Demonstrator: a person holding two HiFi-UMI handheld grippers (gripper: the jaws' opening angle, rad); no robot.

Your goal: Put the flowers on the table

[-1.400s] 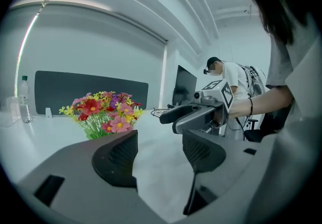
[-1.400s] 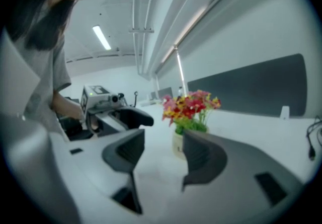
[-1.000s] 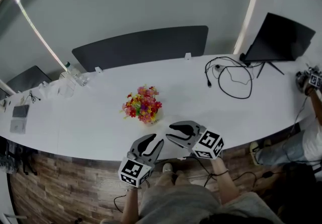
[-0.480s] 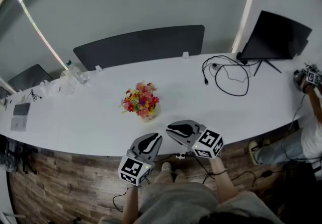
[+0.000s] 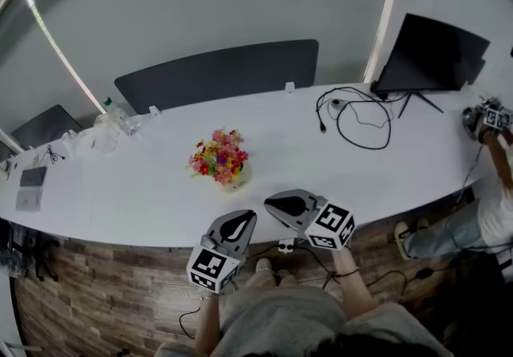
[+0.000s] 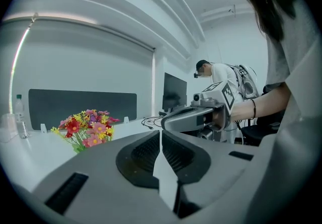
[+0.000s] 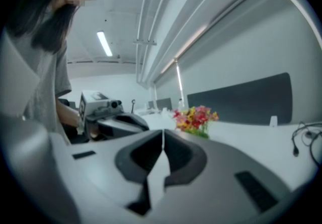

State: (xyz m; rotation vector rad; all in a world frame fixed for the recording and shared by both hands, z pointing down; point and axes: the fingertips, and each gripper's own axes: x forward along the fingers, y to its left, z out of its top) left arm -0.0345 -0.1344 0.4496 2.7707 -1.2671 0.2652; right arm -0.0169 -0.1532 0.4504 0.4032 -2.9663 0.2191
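Your left gripper [image 5: 245, 219] and right gripper [image 5: 272, 204] sit side by side over the near edge of the table [image 5: 120, 195], tips close together. Both are clenched and empty. The jaws have just been closing, and each gripper view shows the pads meeting on a bare seam with nothing between them. The flowers [image 5: 216, 161] stand upright on the table beyond both grippers, apart from them, touched by neither. Only the head view gives you the whole layout: a dark panel [image 5: 216, 75] behind the table, a monitor [image 5: 429, 54] far right, looped cables [image 5: 357, 111] in front of it and a bottle [image 5: 112, 111] far left. The left gripper view puts the flowers left of its jaws. It also shows your right gripper crossing on the right, and a second person [image 6: 221, 82] standing by the monitor, where the head view catches only that person's arm and leg at its right edge. The right gripper view has the flowers just above its jaws, your left gripper on its left and a bit of cable at its right edge. No monitor shows there.
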